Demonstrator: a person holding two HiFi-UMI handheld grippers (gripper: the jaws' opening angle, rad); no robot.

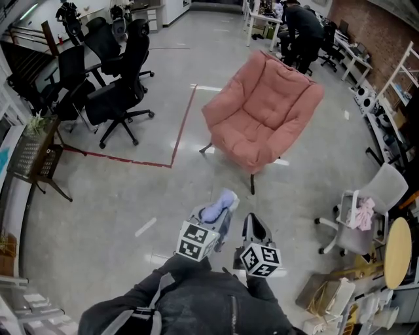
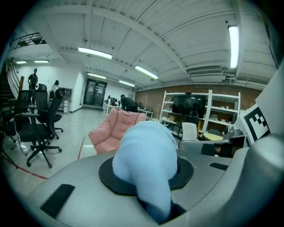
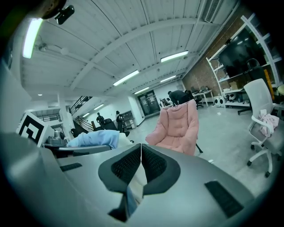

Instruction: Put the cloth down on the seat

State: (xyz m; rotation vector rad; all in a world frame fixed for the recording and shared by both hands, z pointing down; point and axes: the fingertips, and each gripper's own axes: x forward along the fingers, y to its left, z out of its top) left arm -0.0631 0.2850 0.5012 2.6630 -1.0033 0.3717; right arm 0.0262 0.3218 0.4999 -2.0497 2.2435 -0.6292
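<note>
My left gripper [image 1: 216, 219] is clamped on the bunched cloth [image 1: 221, 204], right gripper [image 3: 141, 166] is pinched shut on nothing, and the chair [image 1: 278, 82] is well ahead of me, so if I let go early or off-center the wad likely hits the floor [image 1: 131, 196] or slides off the sloped seat [image 1: 252, 141].

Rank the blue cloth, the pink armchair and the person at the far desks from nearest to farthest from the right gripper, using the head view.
1. Blue cloth: just left of the right gripper, clamped in the left gripper.
2. Pink armchair: ahead, mid-floor.
3. Person: far end, at the desks.
</note>
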